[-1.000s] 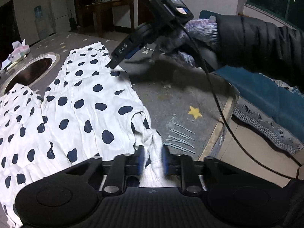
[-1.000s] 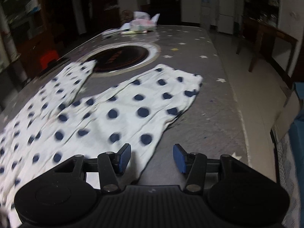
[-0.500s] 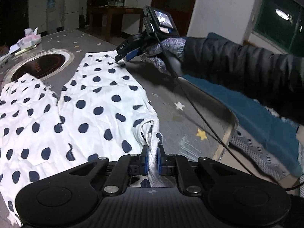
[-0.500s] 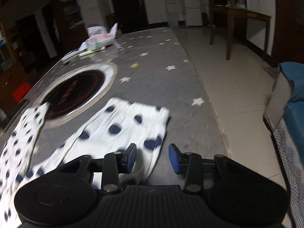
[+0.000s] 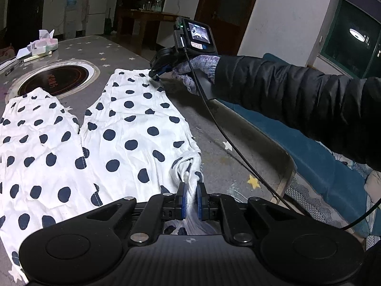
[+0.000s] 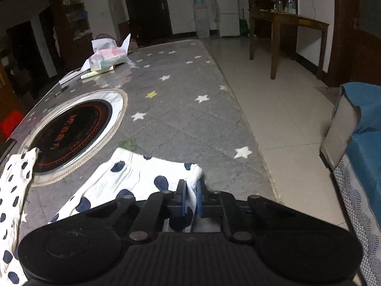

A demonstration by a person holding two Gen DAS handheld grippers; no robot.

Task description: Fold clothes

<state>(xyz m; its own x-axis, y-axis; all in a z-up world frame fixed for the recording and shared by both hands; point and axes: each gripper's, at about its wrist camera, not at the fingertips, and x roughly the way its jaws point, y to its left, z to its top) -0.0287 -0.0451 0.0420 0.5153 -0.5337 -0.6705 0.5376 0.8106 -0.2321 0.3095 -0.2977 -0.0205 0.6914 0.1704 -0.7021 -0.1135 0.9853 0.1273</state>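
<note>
White trousers with dark blue dots (image 5: 123, 128) lie flat on a grey star-patterned table (image 5: 214, 128), two legs pointing away from me. My left gripper (image 5: 189, 201) is shut on a bunched fold of the waist end at the near right edge. My right gripper (image 5: 154, 73) shows in the left wrist view, held in a gloved hand, at the far cuff of the right leg. In the right wrist view the right gripper (image 6: 189, 201) is shut on that cuff's corner (image 6: 152, 178). The other leg's cuff (image 6: 21, 166) lies to the left.
A round inset hotplate (image 6: 71, 131) sits in the table beyond the cuffs. A tissue pack and papers (image 6: 107, 58) lie at the far end. The table's right edge (image 5: 281, 157) is close, with a blue-covered sofa (image 5: 328, 162) beside it. A wooden side table (image 6: 285, 31) stands on the floor.
My left gripper closed on the waist fabric. My right gripper moved along the leg to the far cuff and shut on its corner.
</note>
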